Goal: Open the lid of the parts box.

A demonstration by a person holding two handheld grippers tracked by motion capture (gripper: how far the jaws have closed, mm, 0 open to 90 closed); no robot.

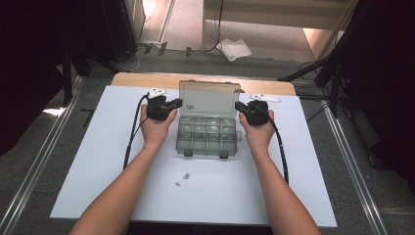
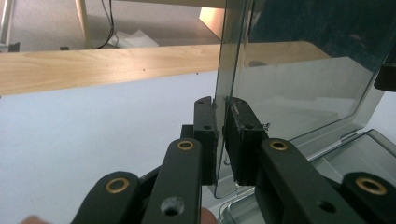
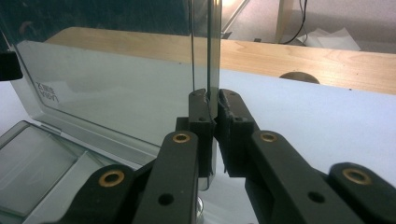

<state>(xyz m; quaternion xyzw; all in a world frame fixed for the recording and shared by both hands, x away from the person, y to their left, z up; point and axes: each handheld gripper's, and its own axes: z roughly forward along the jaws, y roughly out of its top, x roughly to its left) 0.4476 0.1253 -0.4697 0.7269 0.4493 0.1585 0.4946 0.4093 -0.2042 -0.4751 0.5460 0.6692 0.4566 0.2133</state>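
White sheet (image 1: pixel 122 186) covers wooden table (image 1: pixel 147 78); carpeted floor (image 1: pixel 186 24) beyond

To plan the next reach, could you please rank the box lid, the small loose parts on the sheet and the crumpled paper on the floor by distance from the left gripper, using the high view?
1. The lid stands upright at the back of the box, its left edge clamped in the left gripper.
2. The loose parts lie on the sheet toward the person.
3. The crumpled paper lies on the floor beyond the table.

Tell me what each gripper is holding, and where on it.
Both hold the box's clear lid: left gripper clamps its left side edge, right gripper its right side edge.
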